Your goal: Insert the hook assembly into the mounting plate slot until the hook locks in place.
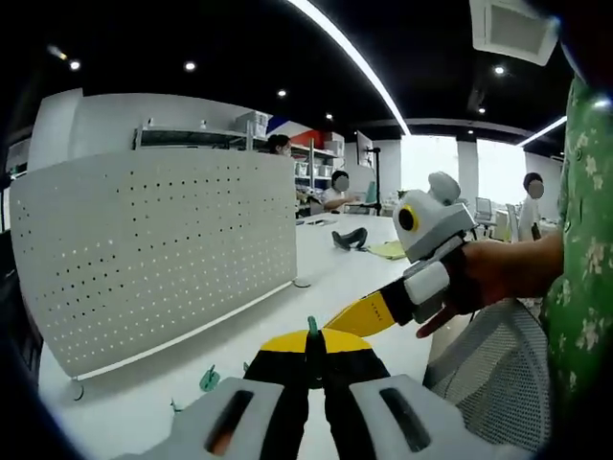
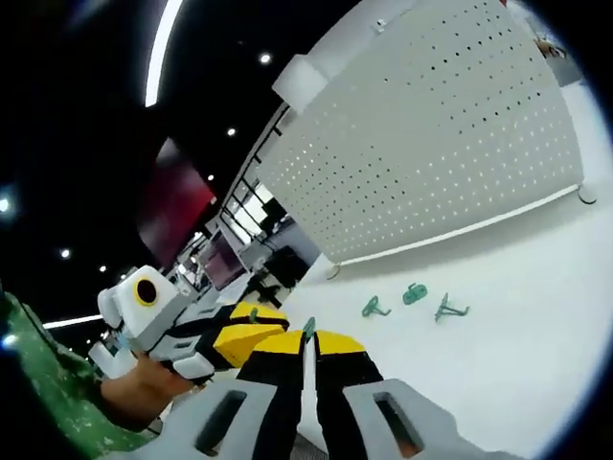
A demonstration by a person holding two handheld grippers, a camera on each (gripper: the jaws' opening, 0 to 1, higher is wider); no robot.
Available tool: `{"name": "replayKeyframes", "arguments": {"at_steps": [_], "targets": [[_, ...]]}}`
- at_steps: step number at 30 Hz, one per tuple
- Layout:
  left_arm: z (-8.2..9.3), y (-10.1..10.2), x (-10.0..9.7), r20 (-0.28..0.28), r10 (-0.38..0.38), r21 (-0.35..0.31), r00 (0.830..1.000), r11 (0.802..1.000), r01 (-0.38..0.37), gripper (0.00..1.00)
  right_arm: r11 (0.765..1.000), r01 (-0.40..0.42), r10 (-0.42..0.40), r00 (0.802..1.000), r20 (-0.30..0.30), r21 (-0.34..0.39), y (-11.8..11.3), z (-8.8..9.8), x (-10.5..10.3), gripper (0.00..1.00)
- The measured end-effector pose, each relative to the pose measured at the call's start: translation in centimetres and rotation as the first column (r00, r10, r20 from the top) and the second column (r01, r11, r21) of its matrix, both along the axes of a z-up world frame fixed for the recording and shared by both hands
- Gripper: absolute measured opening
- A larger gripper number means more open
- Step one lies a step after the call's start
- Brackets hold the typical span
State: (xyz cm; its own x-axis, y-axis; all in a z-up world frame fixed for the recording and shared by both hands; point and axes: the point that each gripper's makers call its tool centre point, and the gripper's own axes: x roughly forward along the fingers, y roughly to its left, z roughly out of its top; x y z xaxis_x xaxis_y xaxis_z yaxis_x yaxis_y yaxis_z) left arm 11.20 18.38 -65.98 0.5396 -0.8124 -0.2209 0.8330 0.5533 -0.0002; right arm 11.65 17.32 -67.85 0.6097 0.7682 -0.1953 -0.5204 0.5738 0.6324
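Closed left gripper (image 1: 313, 337) pinching thin green hook (image 1: 311, 328) — perforated pegboard (image 1: 163, 249) behind.

- The ceiling (image 1: 239, 48) is dark, with small round lights and one long light strip (image 1: 350, 57).
- Under it, shelves (image 1: 316, 158) stand by bright windows (image 1: 431, 168).
- A mesh chair (image 1: 498, 369) stands low down.

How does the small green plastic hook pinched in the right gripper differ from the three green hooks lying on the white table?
The pinched hook is clamped between the right gripper's shut jaws, off the white table; the three loose hooks lie free on it. Just a tip of the pinched hook shows; the loose hooks show whole. Both are teal green.
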Motion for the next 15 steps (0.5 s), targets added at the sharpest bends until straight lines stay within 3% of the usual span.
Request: {"name": "replayKeyframes", "arguments": {"at_steps": [6, 15], "targets": [[0.2, 0.1, -0.1, 0.022, -0.004, 0.004, 1.000, 1.000, 0.004, 0.03, 1.000, 0.006, -0.005, 1.000, -0.020, 0.031, -0.1, 0.3, 0.0, 0.00], [0.5, 0.5, 0.4, 0.029, 0.021, 0.006, 0.999, 1.000, -0.021, 0.03, 1.000, 0.015, -0.011, 0.991, 0.132, -0.027, -0.1, 2.1, 0.0, 0.00]]}}
